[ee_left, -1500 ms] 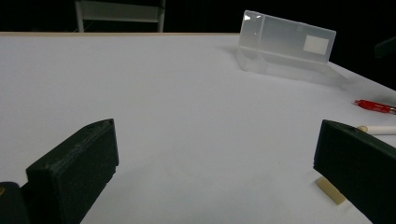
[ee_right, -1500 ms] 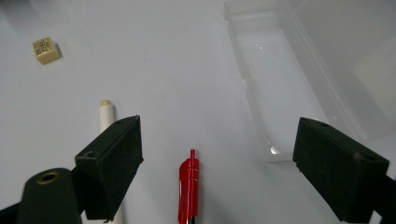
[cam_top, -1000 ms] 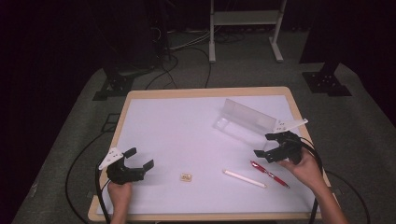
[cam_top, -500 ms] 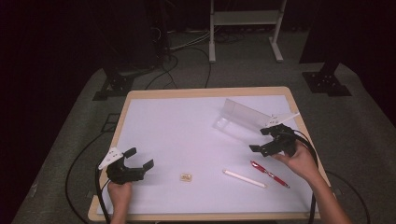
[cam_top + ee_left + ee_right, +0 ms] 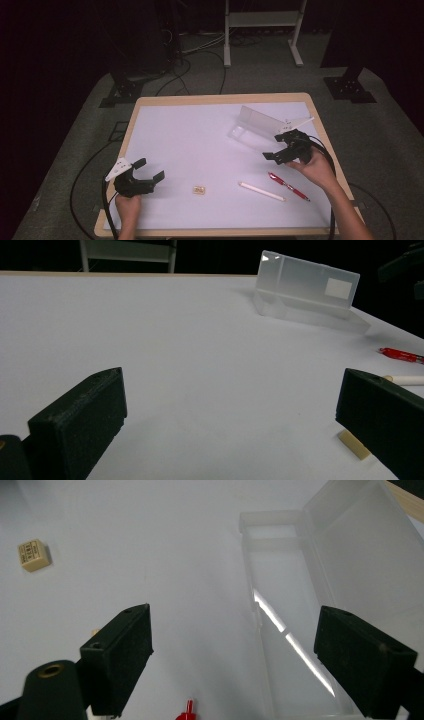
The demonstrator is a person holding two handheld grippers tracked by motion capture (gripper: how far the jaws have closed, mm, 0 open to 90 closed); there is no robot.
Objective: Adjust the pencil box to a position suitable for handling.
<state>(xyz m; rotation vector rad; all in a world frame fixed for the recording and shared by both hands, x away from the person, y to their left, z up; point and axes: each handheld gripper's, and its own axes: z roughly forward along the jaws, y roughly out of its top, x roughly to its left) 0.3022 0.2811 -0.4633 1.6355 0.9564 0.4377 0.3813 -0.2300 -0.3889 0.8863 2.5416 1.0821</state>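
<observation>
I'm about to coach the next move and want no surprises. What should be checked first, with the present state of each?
1. Clear plastic case lid open: ok.
2. Case tray bare, seen in the right gripper view: ok.
3. Right hand-held gripper open, holding nothing: ok.
4. Left hand-held gripper open, holding nothing: ok.
5. Red pen, white pen and eraser lie apart on the table: ok.
6. Which item goes first: cannot tell.

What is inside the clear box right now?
The clear box lies open with its lid up, and its tray holds nothing I can see. The right gripper covers its near corner. The red pen lies on the table.
</observation>
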